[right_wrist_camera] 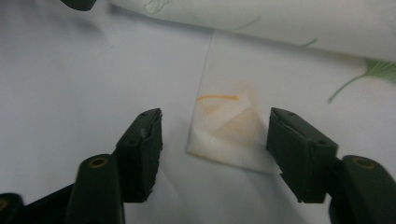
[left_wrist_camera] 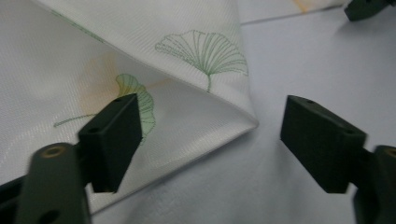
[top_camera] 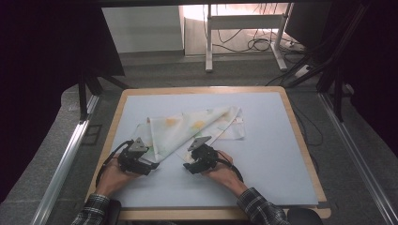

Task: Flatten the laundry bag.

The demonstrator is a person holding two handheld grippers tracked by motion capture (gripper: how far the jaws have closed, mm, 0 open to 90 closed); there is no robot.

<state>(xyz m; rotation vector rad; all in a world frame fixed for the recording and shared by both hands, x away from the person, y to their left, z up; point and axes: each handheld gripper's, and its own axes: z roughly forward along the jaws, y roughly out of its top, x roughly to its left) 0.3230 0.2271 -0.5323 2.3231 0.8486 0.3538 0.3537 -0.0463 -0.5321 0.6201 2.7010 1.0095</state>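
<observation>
Left hand-held gripper is low over the near-left part of the surface, jaws spread and gripping nothing. In the left gripper view a folded point of the cloth sits between the jaws: one jaw is over the fabric, the other over bare surface, neither pressing on it. Whether the jaw over the fabric touches it is hard to say from this angle.

Right hand-held gripper is just right of the left one, near edge of the surface, also released with jaws apart. In the right gripper view a small turned-over corner of the cloth with an orange mark lies between the jaws, with a gap on each side.

Cloth is white with green ginkgo-leaf prints and pale yellow-orange patches. It lies folded into a rough triangle at mid-surface, long side running toward the far right, lower point aimed at the gap between both grippers. Fabric flat on the light grey-blue surface, nothing lifted.

Person's hands and plaid sleeves enter from the near edge.
</observation>
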